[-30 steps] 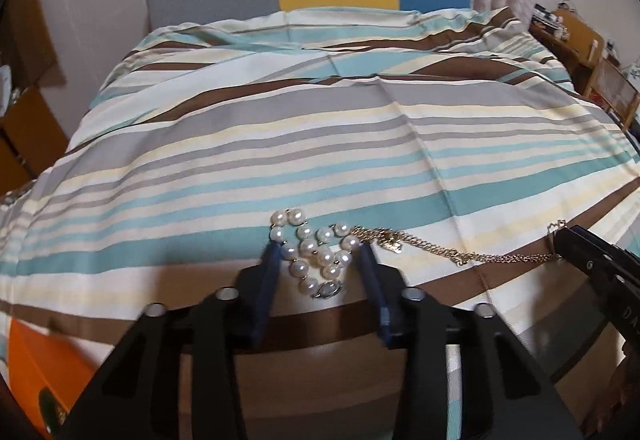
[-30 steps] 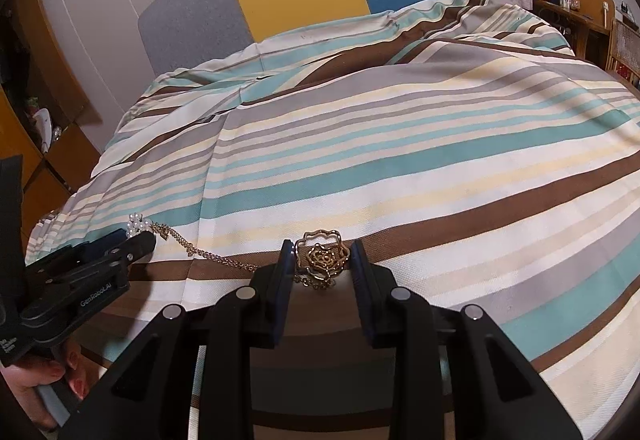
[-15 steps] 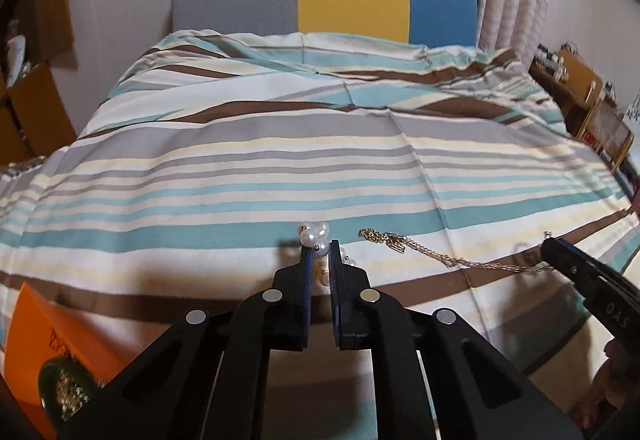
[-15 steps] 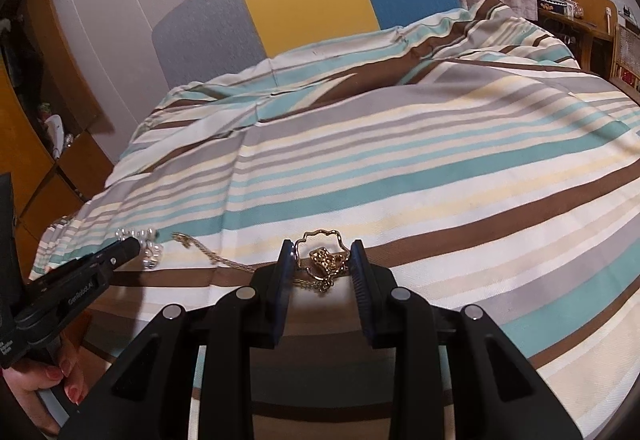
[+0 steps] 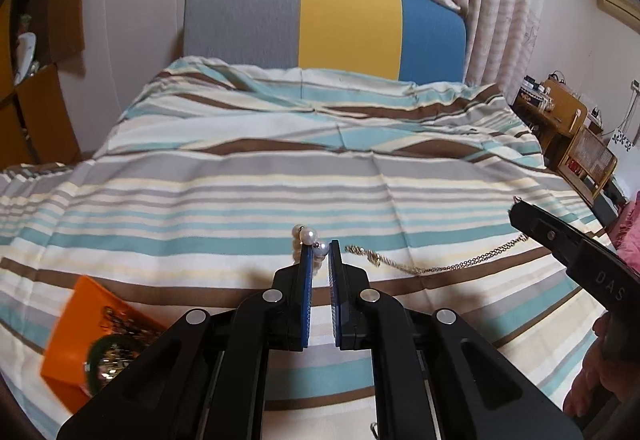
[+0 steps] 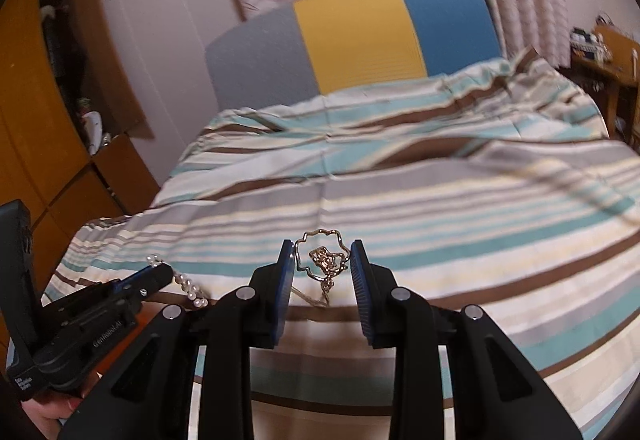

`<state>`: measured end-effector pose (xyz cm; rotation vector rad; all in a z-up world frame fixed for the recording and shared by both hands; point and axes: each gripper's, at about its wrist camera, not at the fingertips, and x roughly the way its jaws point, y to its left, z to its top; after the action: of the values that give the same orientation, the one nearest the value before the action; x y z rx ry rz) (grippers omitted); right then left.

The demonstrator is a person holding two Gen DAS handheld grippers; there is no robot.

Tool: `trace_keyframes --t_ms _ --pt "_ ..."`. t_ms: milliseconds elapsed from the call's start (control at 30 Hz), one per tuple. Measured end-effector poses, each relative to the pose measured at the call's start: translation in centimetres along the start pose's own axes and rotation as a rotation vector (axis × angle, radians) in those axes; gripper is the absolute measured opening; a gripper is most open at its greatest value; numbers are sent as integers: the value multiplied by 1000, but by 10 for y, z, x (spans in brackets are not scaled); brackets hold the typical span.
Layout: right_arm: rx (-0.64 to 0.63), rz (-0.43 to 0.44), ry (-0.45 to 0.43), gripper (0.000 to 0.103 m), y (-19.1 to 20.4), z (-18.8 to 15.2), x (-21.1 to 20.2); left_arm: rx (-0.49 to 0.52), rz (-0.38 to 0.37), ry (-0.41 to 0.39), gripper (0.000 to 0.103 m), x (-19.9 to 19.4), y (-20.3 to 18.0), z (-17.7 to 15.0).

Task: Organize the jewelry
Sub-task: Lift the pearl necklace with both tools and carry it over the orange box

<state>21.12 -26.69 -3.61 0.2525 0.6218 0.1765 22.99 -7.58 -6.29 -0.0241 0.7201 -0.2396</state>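
My left gripper (image 5: 320,252) is shut on a white pearl bracelet (image 5: 308,235); a few pearls stick out above its blue pads. In the right wrist view the same pearl bracelet (image 6: 191,290) dangles from the left gripper (image 6: 164,273). My right gripper (image 6: 320,260) is shut on the gold necklace (image 6: 325,258), holding its wavy ring with a rose charm between the pads. The thin chain (image 6: 310,298) hangs below it. In the left wrist view the chain (image 5: 436,268) trails across the bedspread up to the right gripper (image 5: 520,206).
A striped bedspread (image 5: 240,180) covers the bed, with a grey, yellow and blue headboard (image 5: 348,24) at the far end. An orange box (image 5: 76,316) holding jewelry sits at the near left. Wooden cabinets (image 6: 40,120) stand left; a wooden shelf (image 5: 576,144) stands right.
The left gripper went from open around the pearl bracelet to shut on it and rose. The right gripper lifted the gold pendant off the bedspread. Both views tilted up.
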Motion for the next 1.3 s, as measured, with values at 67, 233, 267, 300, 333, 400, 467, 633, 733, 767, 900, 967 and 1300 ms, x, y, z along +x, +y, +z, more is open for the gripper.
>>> trace_keyframes --t_ms 67,233,267,300,333,400,467,633,733,767,900,967,1300 --pt "-18 13 -12 27 11 6 -5 1 7 -11 8 -9 1 3" --pt "-62 42 -36 27 37 17 -15 10 20 -42 8 -34 7 9" --pt "-69 47 -39 27 40 18 -17 10 21 -47 8 -38 9 10" --pt "-78 56 -43 27 46 21 -19 9 22 -51 8 -43 12 11" --pt "-84 66 -47 27 53 23 -22 8 22 -53 8 -46 15 12" --pt "-93 85 -52 27 61 26 -25 1 24 -62 8 -54 20 12" --pt "-110 100 -58 27 72 30 -28 -2 26 -69 8 -61 25 14" --pt "-142 162 -77 27 103 43 -40 -21 26 -100 8 -83 39 21" --pt "-151 208 -78 27 119 51 -46 -38 28 -117 8 -97 51 25" --pt "-159 220 -80 27 126 53 -48 -41 27 -122 8 -100 54 26" --pt "-211 243 -104 27 151 62 -58 -56 32 -134 8 -115 71 28" --pt "-225 264 -124 27 164 68 -65 -65 39 -135 8 -120 78 27" --pt "-300 357 -166 28 231 94 -79 -129 62 -118 8 -126 116 15"
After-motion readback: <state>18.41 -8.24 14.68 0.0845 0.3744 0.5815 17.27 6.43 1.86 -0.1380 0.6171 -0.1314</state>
